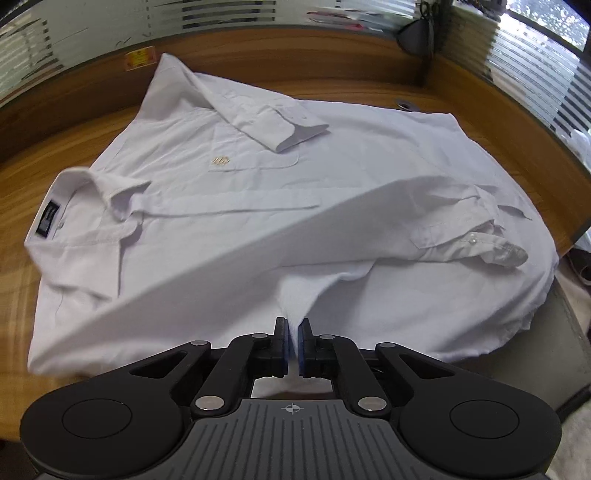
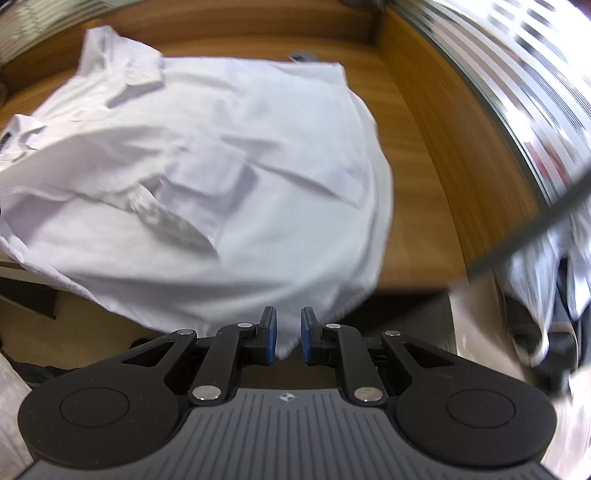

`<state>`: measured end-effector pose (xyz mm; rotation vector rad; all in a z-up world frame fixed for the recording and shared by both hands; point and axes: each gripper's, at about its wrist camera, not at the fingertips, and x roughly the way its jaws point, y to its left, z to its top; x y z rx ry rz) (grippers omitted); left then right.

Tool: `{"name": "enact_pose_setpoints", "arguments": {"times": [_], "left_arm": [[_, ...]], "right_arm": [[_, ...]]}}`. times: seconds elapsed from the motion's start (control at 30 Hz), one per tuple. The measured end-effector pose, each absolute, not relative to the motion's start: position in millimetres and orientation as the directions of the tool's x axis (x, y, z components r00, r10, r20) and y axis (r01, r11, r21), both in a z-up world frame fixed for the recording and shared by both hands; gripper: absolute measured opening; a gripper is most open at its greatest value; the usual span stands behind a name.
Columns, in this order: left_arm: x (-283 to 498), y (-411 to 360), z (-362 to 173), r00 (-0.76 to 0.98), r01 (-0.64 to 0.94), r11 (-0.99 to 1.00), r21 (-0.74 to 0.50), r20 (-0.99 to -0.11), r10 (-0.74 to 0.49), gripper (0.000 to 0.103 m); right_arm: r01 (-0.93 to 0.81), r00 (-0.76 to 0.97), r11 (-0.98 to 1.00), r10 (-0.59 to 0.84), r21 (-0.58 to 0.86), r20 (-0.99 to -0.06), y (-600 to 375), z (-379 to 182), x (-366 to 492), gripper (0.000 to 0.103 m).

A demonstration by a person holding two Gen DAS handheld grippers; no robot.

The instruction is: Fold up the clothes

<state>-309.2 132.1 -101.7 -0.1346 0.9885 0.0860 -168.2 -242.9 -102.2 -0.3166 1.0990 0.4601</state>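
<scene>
A white long-sleeved shirt [image 1: 258,184] lies front up on the wooden table [image 1: 55,147], collar [image 1: 85,206] to the left. Both sleeves are folded across the body, with one cuff [image 1: 295,134] near the chest pocket and the other [image 1: 491,247] at the right. My left gripper [image 1: 293,332] is shut on a pinch of the shirt's near side edge, which rises into a ridge. In the blurred right wrist view the shirt [image 2: 240,147] hangs over the table's [image 2: 417,166] front edge. My right gripper [image 2: 289,332] is open, with the hem hanging loose between its blue pads [image 2: 271,336].
A grey cable grommet [image 1: 406,104] sits in the table behind the shirt. A dark lamp-like object [image 1: 415,35] and striped glass partitions stand at the back. An orange sticker [image 1: 139,59] marks the back board. More pale cloth [image 2: 543,266] hangs beyond the table's right edge.
</scene>
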Motion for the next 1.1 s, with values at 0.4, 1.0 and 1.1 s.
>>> {"name": "enact_pose_setpoints", "arguments": {"times": [0.4, 1.0, 1.1], "left_arm": [[-374, 135, -125, 0.446, -0.285, 0.950, -0.126, -0.895, 0.015, 0.020], [-412, 187, -74, 0.530, -0.499, 0.848, -0.176, -0.836, 0.138, 0.040], [-411, 202, -70, 0.537, -0.509, 0.841, -0.185, -0.832, 0.141, 0.041]], "right_arm": [[-0.716, 0.281, 0.695, 0.373, 0.065, -0.884, -161, -113, -111, 0.045], [-0.419, 0.154, 0.835, 0.452, 0.356, -0.879, -119, -169, -46, 0.028], [-0.424, 0.148, 0.813, 0.497, 0.399, -0.855, -113, -155, -56, 0.008]]}}
